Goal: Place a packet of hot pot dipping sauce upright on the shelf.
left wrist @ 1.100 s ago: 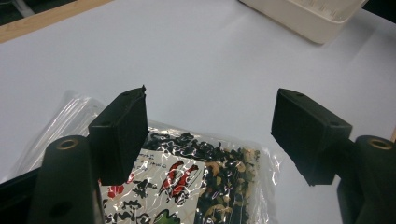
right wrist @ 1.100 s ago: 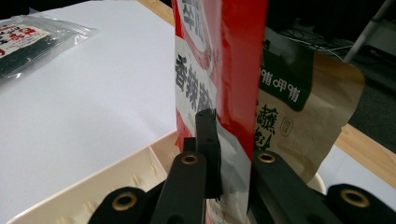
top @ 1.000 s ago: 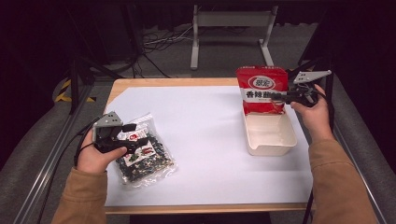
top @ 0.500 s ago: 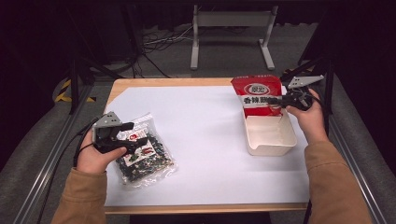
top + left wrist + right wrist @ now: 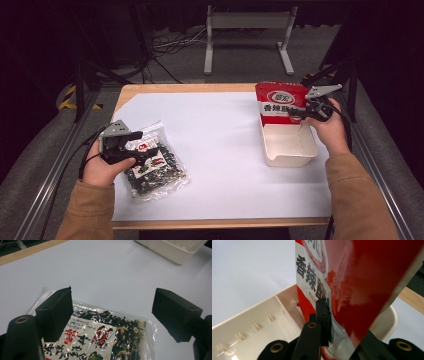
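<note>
On the white sheet (image 5: 220,150) over the table, near left: clear seaweed snack bag (image 5: 152,165) lay flat, dark flakes and printed label up. Left gripper (image 5: 131,146) over its near-left edge, held in left hand (image 5: 102,167); jaws had just been opening, stood wide apart in left gripper view, bag (image 5: 105,337) under and between them, pads not pressing it. Far right: cream plastic bin (image 5: 289,147) on the sheet's right edge, red snack pouch (image 5: 280,102) standing upright in its far end, printed face toward the camera. Right gripper (image 5: 300,114), in right hand (image 5: 332,130), clamped tight on the pouch's right edge. Right gripper view: pouch (image 5: 352,277) pinched between the nearly closed jaws, lower corner down inside the bin (image 5: 249,330), ribbed inner wall visible. Both grippers well apart, one at each side of the table.
</note>
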